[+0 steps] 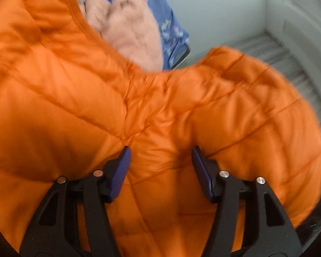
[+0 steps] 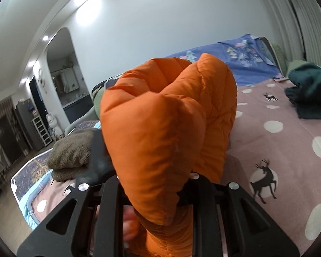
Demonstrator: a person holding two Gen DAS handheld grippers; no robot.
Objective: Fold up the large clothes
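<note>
An orange quilted puffer jacket (image 1: 96, 107) fills most of the left wrist view. My left gripper (image 1: 160, 152) sits over it with its blue-padded fingers (image 1: 121, 171) spread apart and jacket fabric bulging between them. In the right wrist view a thick bunch of the same orange jacket (image 2: 167, 117) stands up between the black arms of my right gripper (image 2: 160, 194), which is shut on it; the fingertips are hidden by the fabric. The jacket is lifted above the pink dotted bed cover (image 2: 289, 150).
A peach fluffy garment (image 1: 130, 27) lies on a blue patterned sheet (image 1: 169, 21) beyond the jacket. A folded brown garment (image 2: 72, 150) sits at left, a dark green garment (image 2: 310, 90) at far right, the blue sheet (image 2: 224, 64) behind. Grey floor (image 1: 278, 53) and white wall lie past the bed.
</note>
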